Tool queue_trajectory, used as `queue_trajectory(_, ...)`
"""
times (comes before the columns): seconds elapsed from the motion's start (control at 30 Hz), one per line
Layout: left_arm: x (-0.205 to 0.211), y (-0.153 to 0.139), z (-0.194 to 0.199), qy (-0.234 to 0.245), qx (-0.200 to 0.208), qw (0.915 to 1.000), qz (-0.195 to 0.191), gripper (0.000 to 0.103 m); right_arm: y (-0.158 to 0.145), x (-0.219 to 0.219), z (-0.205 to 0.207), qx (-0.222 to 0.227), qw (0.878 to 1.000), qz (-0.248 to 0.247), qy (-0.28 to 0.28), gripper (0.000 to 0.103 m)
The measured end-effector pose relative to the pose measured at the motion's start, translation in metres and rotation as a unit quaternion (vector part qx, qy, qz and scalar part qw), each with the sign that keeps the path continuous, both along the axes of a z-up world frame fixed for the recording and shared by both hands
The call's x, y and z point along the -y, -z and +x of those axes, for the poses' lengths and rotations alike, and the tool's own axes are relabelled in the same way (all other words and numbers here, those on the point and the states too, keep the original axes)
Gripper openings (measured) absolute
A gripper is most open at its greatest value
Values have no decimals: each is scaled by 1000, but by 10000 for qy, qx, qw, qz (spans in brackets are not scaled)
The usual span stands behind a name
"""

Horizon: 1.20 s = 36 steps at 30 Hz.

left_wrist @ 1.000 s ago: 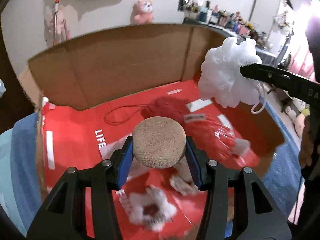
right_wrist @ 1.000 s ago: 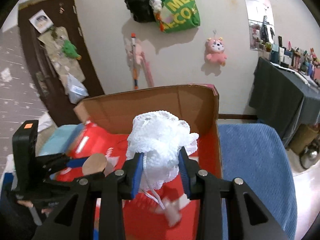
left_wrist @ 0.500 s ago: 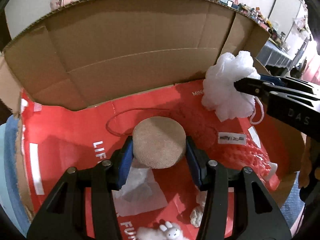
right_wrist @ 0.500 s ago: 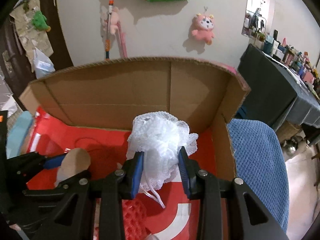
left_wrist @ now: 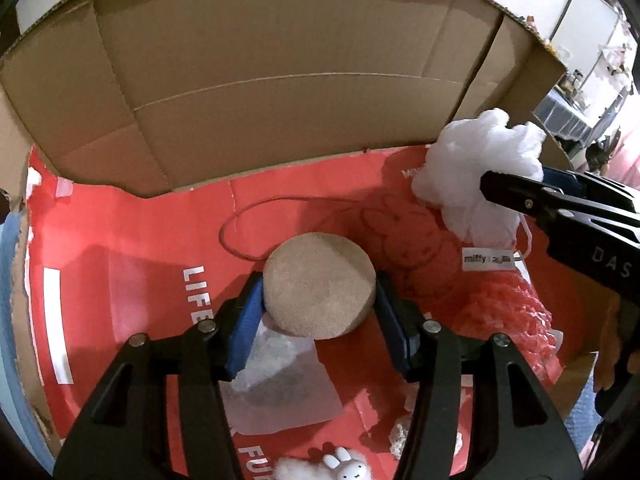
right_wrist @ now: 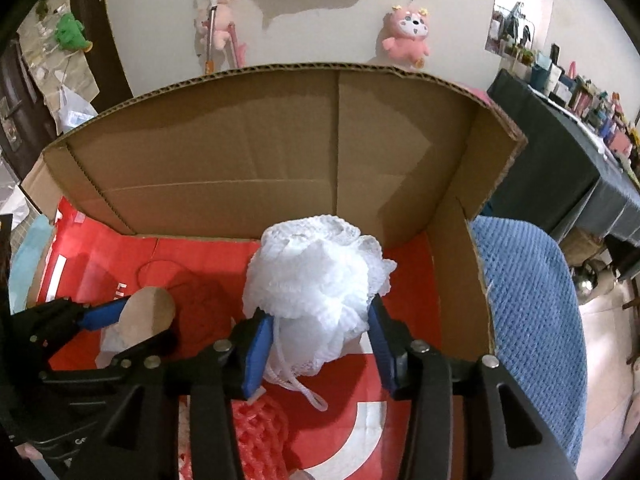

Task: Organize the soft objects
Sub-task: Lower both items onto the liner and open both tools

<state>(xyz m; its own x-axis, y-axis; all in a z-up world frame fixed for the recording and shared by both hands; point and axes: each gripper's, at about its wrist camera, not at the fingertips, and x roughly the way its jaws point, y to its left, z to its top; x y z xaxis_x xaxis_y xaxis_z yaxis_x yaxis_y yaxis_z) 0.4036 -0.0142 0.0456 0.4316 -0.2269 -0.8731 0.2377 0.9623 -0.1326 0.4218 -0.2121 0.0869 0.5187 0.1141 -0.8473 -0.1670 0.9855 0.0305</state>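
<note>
Over the red floor of a cardboard box (left_wrist: 280, 60), my left gripper (left_wrist: 319, 294) has its blue pads against both sides of a round tan puff (left_wrist: 320, 284); its jaws are opening. The puff (right_wrist: 150, 312) also shows in the right wrist view. My right gripper (right_wrist: 318, 332) reaches into the box's right part (right_wrist: 280, 140). Its jaws are opening, with a white mesh loofah (right_wrist: 316, 276) between them. Small gaps show beside the loofah's lower part. In the left wrist view the loofah (left_wrist: 476, 168) sits at that gripper's tip near the far right corner.
A red mesh loofah (left_wrist: 508, 312) lies on the box floor at the right, and a white bunny plush (left_wrist: 344, 468) at the front. A clear packet (left_wrist: 280, 384) lies under the puff. A blue blanket (right_wrist: 528, 320) lies outside the right wall.
Both grippers have sunk deeper into the box. The right jaws have spread apart and the loofah has puffed out between them. The puff stays between the left pads.
</note>
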Motion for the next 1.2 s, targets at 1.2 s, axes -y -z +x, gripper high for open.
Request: queue_trajectory(1.2,-4,-88,-97,-243,1031,9943,-146,75,-71,26,-79,762,9969,171,36,85)
